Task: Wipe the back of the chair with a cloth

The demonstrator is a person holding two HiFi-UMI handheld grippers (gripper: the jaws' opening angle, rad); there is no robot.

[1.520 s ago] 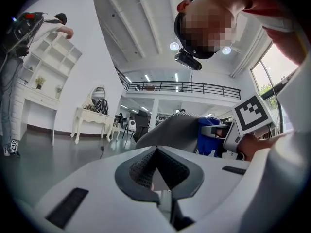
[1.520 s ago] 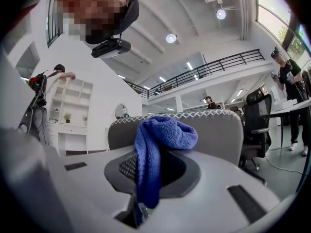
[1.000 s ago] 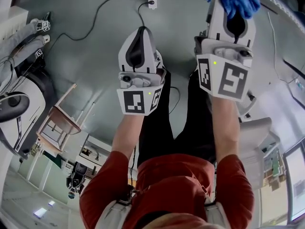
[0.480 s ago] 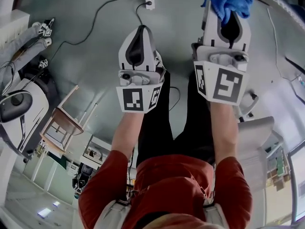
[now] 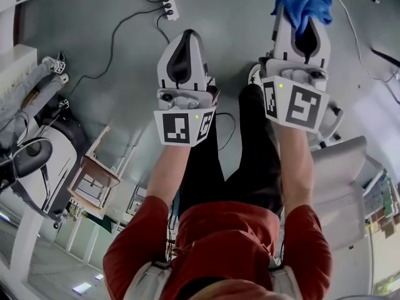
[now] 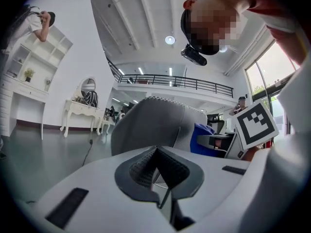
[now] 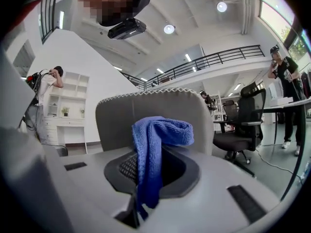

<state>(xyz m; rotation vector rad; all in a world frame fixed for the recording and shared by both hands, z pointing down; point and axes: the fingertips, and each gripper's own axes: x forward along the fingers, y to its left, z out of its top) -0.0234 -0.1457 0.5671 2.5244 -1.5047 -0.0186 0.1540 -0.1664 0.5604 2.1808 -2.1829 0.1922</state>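
A blue cloth [image 5: 304, 2] is bunched at the tip of my right gripper [image 5: 304, 19], whose jaws are shut on it. In the right gripper view the cloth [image 7: 158, 135] hangs out of the right gripper [image 7: 146, 176], and a grey chair back [image 7: 199, 118] with a stitched top edge stands upright close behind it. My left gripper [image 5: 185, 36] is held beside the right one, shut and holding nothing. The same grey chair back [image 6: 146, 125] fills the middle of the left gripper view just beyond the left gripper [image 6: 156, 153], with the cloth [image 6: 201, 140] showing to its right.
A power strip [image 5: 167, 5] with trailing cables lies on the grey floor. A small wooden chair [image 5: 94, 177] is at the left, a pale chair [image 5: 337, 180] at the right. A black office chair [image 7: 238, 130] and a standing person [image 7: 286, 76] are farther off.
The head view has swung: the power strip and wooden chair slid left and down. Both grippers stay side by side, the cloth still in the right one.
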